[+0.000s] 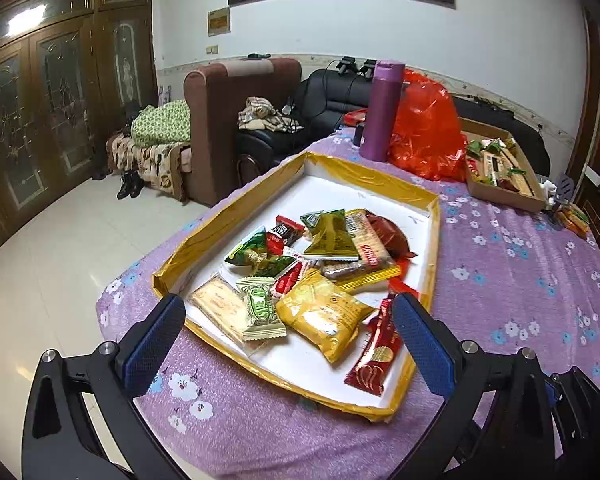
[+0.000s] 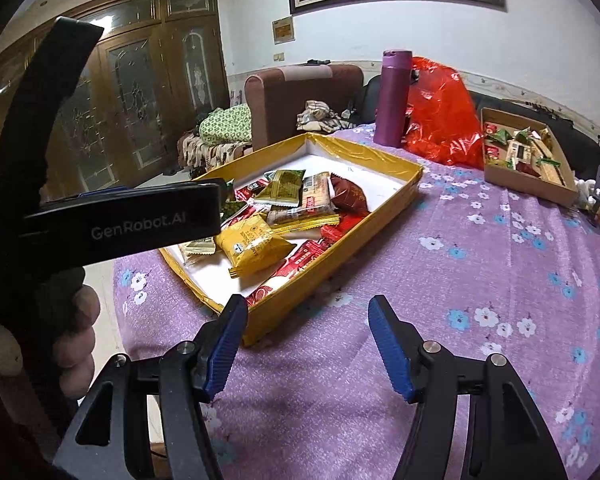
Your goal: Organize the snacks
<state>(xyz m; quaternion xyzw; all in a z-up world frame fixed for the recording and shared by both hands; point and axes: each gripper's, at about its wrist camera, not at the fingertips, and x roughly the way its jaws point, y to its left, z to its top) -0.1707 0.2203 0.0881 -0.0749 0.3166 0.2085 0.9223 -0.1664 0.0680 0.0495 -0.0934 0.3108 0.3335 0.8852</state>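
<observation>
Nearest, at the bottom of the left wrist view: left claw (image 1: 288,320), spread wide, empty, hovering over the near edge of the gold tray (image 1: 364,172). Between its blue pads (image 1: 156,340): a yellow packet (image 1: 320,316), a green-and-white candy (image 1: 260,312), a red wrapper (image 1: 376,352), all loose in a heap with other snacks (image 1: 340,248) inside the tray. Right claw (image 2: 308,344) also open wide, holding nothing, above the purple flowered worktop (image 2: 480,300) just beside the tray's near corner.

Further back, near the far right edge of the worktop: cardboard box (image 2: 528,184) with some snacks already in rows. Beside it, purple bottle (image 2: 394,100) and red plastic bag (image 2: 440,120).

Probably the picking step, no packet gripped yet. Next move, by judgement: lower one claw over a single packet on top of the heap, close gently, avoid catching two wrappers together.
</observation>
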